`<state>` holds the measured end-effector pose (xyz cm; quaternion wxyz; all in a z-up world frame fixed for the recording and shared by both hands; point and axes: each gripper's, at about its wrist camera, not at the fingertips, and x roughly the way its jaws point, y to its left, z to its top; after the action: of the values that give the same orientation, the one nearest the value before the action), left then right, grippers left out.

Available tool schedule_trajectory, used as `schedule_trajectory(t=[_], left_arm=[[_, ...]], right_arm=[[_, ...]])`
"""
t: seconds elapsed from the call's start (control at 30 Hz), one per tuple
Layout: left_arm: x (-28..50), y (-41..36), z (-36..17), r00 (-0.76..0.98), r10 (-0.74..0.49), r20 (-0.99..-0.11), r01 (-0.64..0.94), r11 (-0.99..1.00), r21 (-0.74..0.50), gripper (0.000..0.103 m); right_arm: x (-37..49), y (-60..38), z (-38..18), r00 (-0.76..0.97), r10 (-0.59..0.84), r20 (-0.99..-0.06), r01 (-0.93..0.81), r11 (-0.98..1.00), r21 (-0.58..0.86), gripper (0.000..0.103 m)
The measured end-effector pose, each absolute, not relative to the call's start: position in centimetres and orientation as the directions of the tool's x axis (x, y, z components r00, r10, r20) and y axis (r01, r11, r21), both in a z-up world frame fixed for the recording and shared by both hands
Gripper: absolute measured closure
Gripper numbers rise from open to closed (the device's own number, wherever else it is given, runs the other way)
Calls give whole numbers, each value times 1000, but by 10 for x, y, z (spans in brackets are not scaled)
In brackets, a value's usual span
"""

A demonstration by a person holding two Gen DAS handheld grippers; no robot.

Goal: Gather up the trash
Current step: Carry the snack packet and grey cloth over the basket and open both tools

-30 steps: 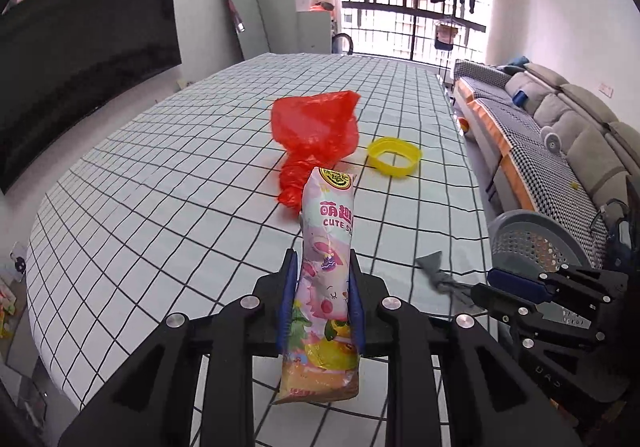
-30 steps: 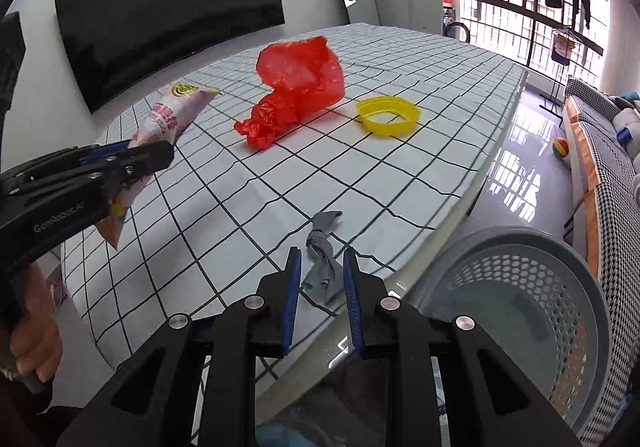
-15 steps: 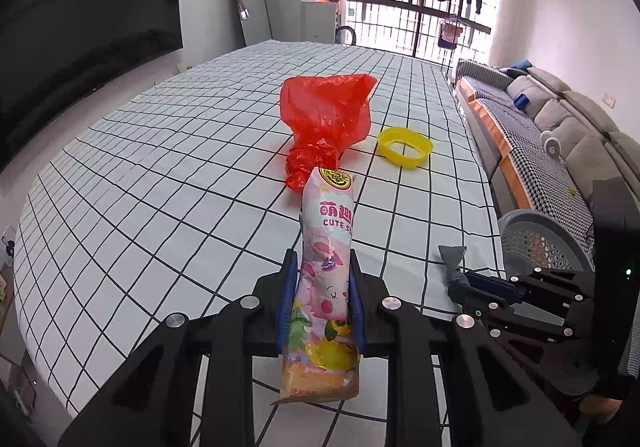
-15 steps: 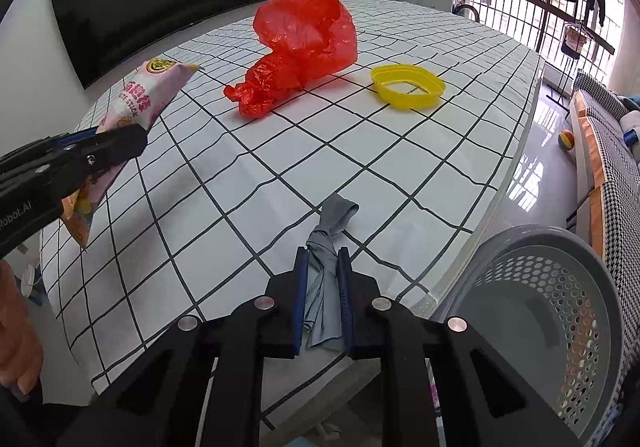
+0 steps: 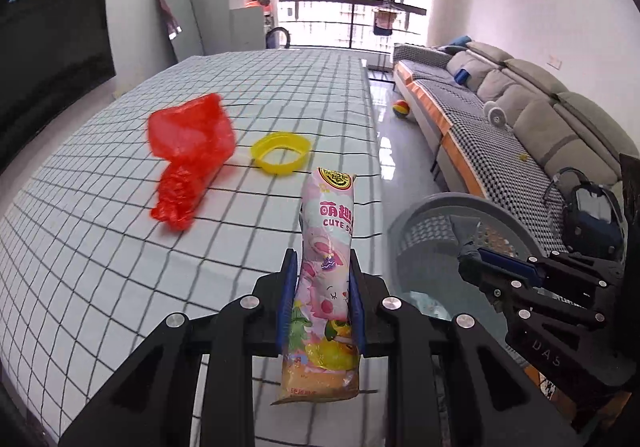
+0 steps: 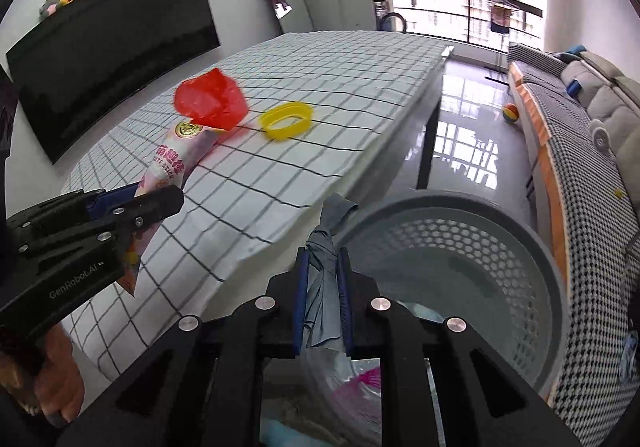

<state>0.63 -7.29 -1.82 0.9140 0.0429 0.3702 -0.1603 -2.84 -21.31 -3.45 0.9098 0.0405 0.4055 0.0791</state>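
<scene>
Beside the basket (image 6: pixel 556 279), the right gripper (image 6: pixel 322 299) clamps a grey scrap (image 6: pixel 322 267); the left gripper (image 5: pixel 320 303) clamps a snack packet (image 5: pixel 326 271).

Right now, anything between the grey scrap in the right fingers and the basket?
Nothing visible. The right gripper holds the crumpled grey scrap at the near rim of the grey perforated plastic basket, whose mouth is open.

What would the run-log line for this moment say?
left gripper: shut on snack packet | right gripper: shut on grey scrap, by grey basket rim | on table: red bag, yellow ring
</scene>
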Motion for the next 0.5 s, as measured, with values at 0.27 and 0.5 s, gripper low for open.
schedule_trajectory(t=[0.27, 0.5], left_arm=[[3, -157, -40, 584, -350, -732, 465, 884, -52, 77], [14, -187, -63, 529, -337, -779, 473, 879, -59, 77]], right_arm=[[-59, -294, -60, 646, 71, -760, 84, 983, 163, 89], [-61, -315, -81, 621, 66, -781, 120, 977, 177, 89]])
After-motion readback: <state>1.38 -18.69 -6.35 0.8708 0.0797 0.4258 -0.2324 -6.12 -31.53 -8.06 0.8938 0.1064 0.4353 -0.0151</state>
